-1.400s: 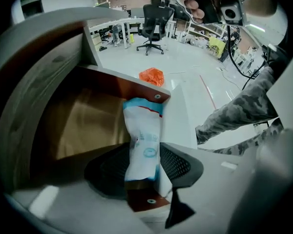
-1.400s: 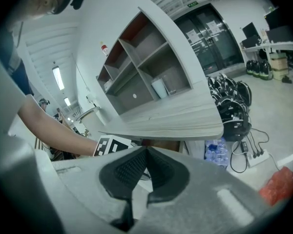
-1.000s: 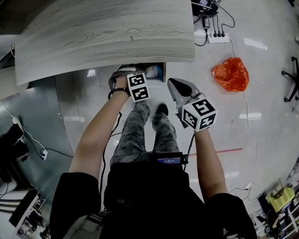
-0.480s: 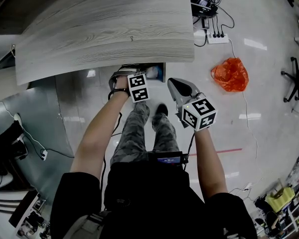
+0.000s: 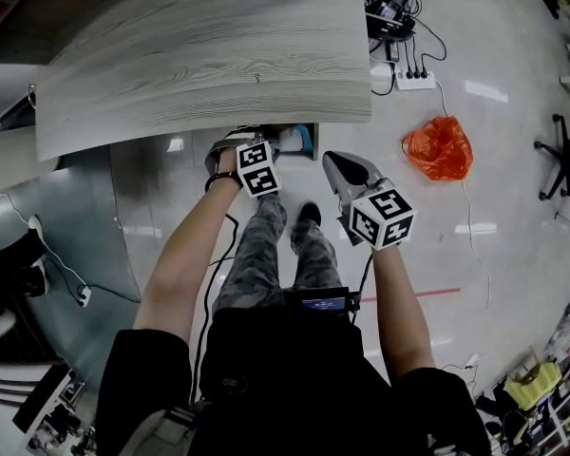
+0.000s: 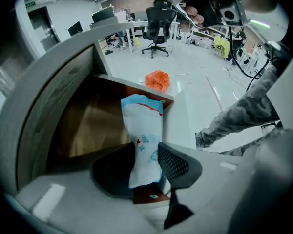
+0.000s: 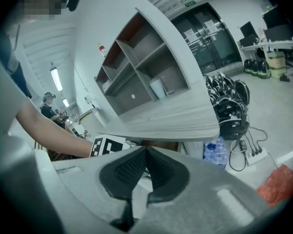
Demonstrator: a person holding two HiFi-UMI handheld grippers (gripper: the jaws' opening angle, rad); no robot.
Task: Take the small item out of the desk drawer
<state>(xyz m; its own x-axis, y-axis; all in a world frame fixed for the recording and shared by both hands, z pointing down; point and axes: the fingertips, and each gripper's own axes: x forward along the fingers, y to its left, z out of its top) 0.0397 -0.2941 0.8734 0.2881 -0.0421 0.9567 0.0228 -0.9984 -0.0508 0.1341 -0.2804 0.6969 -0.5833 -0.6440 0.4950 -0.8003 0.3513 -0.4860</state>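
Left hand-held gripper (image 6: 145, 151): narrowed onto lower end of white-and-blue packet (image 6: 142, 123), pads pressing both faces. Packet between jaws, standing on end, slightly tilted, inside open drawer (image 6: 88, 126) along its right-hand wall. Drawer brown inside, pulled out from under edge of wood-grain desk (image 5: 209, 55). Right hand-held gripper (image 7: 146, 155): off to right, outside drawer, jaws together, nothing between. Farther off, orange bag (image 5: 439, 148) on floor.
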